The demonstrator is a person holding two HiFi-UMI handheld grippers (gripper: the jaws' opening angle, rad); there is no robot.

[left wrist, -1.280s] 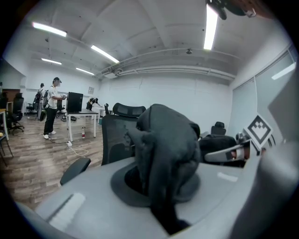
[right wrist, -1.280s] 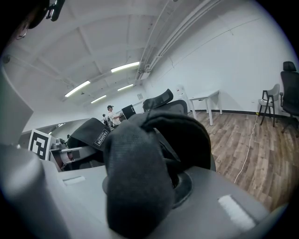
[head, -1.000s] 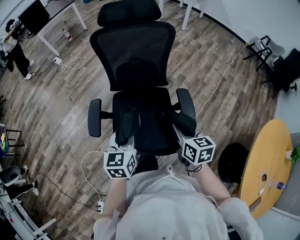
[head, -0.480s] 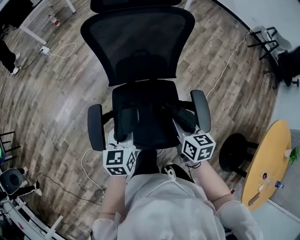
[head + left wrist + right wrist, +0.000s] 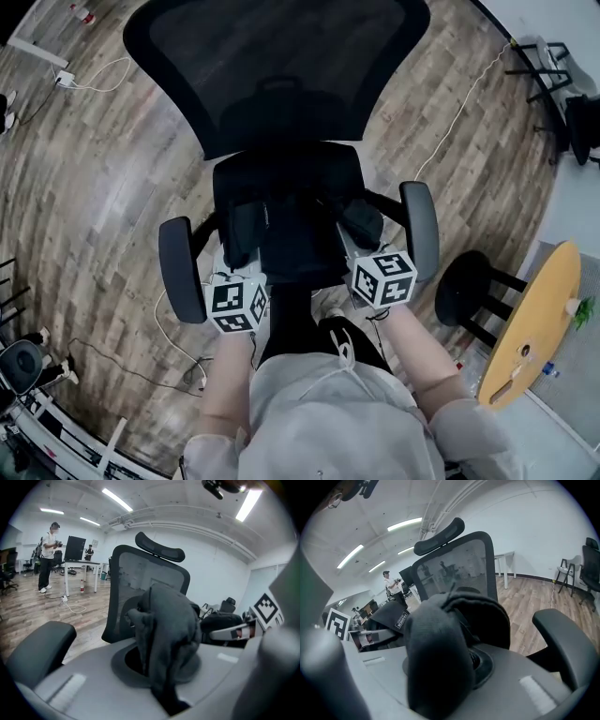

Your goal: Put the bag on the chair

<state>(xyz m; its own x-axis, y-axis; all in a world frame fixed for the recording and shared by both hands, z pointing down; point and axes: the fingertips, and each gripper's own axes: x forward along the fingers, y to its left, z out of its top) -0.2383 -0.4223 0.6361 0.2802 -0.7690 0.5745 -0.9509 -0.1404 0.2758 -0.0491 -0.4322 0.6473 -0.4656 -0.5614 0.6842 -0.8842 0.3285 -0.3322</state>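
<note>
Left gripper [image 5: 162, 682] is clamped down on a bunched fold of dark fabric that fills the gap between its jaws. Right gripper [image 5: 439, 686] is the same deal, closed tight on a thick roll of the same soft dark stuff. Both folds belong to the bag [image 5: 292, 230], which is strung between the two grippers right over the front of the chair [image 5: 281, 70]'s seat. Can't tell if its bottom actually touches the seat, it's black on black from the head view.

The bag itself is floppy black cloth, wrinkly and slumped rather than holding a shape. There's a little label [image 5: 401, 619] with white print on the side, visible in the right gripper view.

It sits between the chair's two padded armrests [image 5: 181, 269], in front of the mesh backrest with the headrest [image 5: 159, 550] on top. A black stool [image 5: 466, 298] stands just right of the chair and a round yellow counter [image 5: 532, 323] further right. A white cable [image 5: 178, 323] trails over the wood floor [image 5: 103, 178] left of the chair, and a person [image 5: 48, 557] stands way behind it
</note>
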